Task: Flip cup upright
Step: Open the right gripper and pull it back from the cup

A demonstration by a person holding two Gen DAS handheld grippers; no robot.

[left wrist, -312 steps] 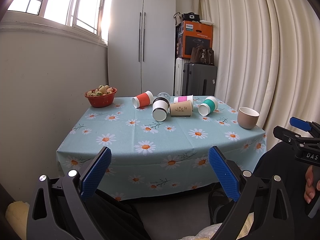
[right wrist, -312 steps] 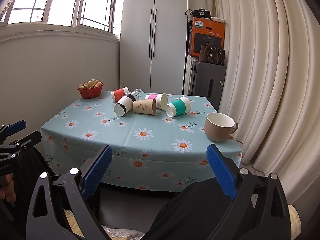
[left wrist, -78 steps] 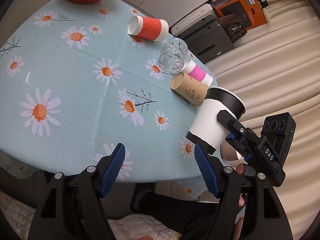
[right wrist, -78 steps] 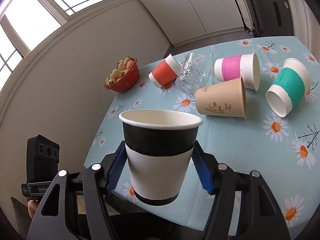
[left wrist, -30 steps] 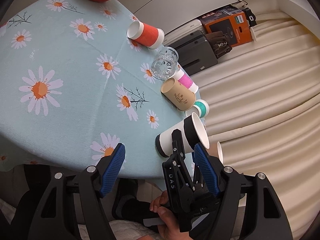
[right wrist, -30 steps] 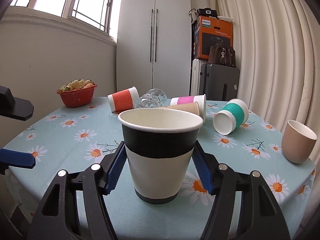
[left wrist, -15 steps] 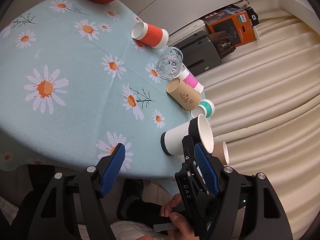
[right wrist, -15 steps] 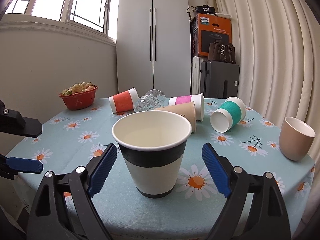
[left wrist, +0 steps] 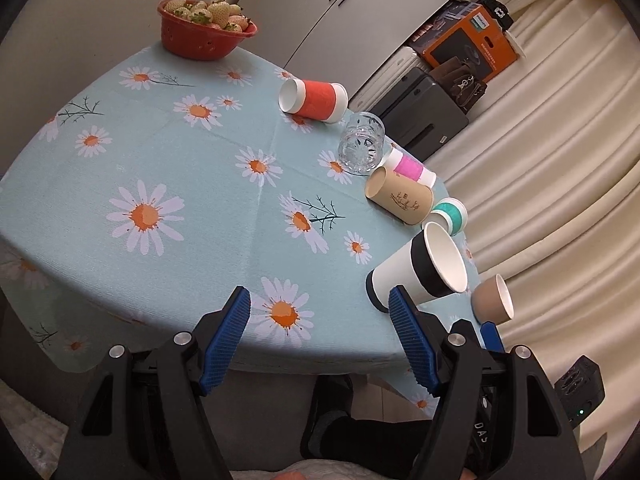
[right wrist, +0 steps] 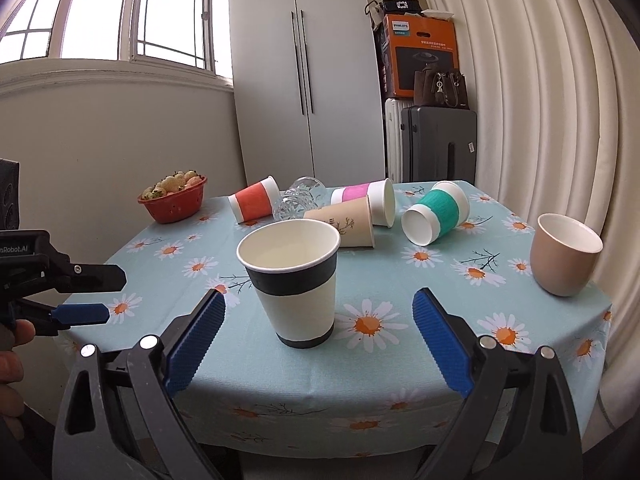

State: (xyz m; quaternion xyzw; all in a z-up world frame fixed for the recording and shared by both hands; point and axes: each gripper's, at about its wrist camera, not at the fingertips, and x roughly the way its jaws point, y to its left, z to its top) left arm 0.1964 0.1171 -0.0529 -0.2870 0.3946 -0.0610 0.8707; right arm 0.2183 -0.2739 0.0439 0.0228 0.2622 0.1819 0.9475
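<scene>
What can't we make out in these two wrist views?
- Pink-banded paper cup: left wrist view, mostly hidden behind the clear glass tumbler and brown paper cup.
- Teal-sleeved cup: left wrist view, partly hidden behind the black-and-white paper cup.
- Right tongs: left wrist view, only one blue tip shows.
</scene>
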